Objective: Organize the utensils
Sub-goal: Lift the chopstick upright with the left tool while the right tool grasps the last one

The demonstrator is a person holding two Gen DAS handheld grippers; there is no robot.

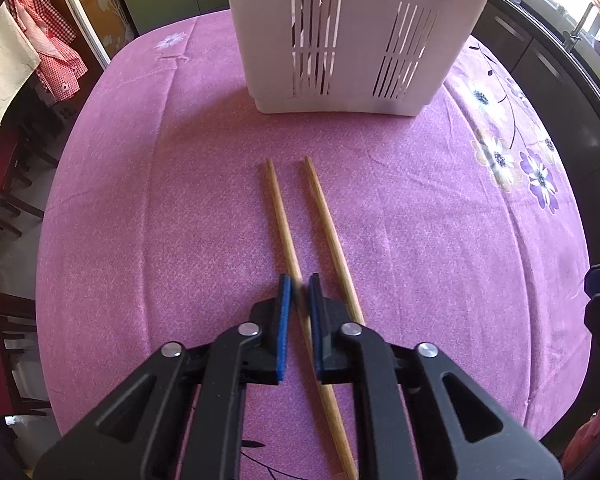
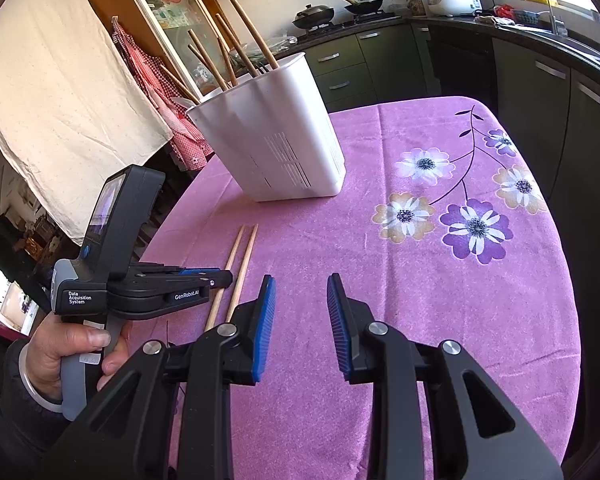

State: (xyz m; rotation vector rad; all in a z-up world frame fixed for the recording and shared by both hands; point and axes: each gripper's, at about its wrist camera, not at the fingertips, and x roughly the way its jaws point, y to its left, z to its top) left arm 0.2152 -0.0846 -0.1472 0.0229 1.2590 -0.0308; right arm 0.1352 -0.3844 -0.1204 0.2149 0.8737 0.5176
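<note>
Two slender round wooden chopsticks (image 1: 324, 216) lying on pink floral tablecloth (image 1: 160, 200), left gripper (image 1: 300, 292) pinching the left stick, right gripper (image 2: 302, 292) spread and empty, white slotted plastic holder (image 2: 276, 136) beyond, more sticks inside.

A table (image 2: 500, 340) is seen covered by a pink-purple cloth printed with purple, white and tan flowers on dark stems toward one side. A white slotted utensil holder (image 1: 352, 52) is stood upright on the cloth near the far edge, with wooden sticks held in it. Two wooden chopsticks (image 1: 296, 232) are laid side by side on the cloth in front of the holder, apart from it, their far tips slightly spread
</note>
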